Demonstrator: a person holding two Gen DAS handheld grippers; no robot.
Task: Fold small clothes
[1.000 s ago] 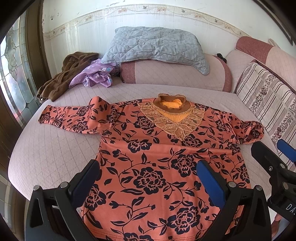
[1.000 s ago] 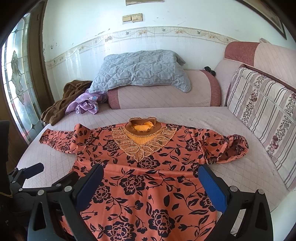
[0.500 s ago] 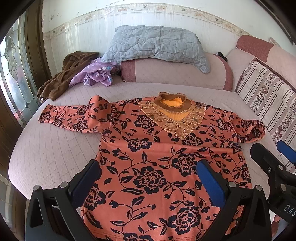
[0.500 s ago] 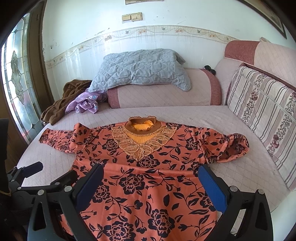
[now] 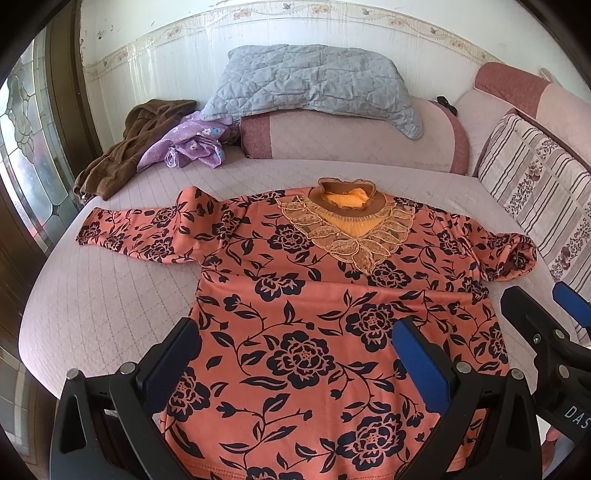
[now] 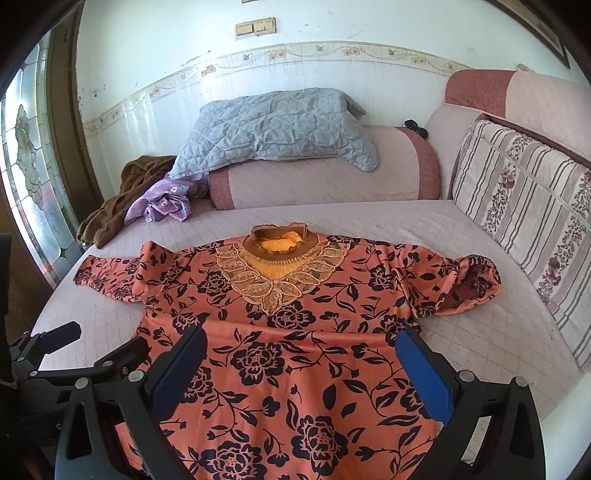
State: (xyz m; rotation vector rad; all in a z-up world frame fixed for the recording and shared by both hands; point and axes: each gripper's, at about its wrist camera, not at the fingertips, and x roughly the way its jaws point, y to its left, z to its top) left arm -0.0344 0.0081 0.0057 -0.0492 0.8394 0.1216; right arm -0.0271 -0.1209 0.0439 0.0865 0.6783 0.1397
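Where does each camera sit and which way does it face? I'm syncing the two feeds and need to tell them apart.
Left wrist: on the left claw, open, facing the floral top on the bed; the right claw shows at the right edge.
Right wrist: on the right claw, open, facing the same top; the left claw shows at lower left.
Shared: the top, grey quilt, striped cushion.

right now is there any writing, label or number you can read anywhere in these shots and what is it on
"DAS": white letters on the black body of the right gripper, at the left wrist view's lower right edge; the frame cuts the word off.
Nothing else is legible: the floral top shows no tag, and the wall switches bear no readable marks.
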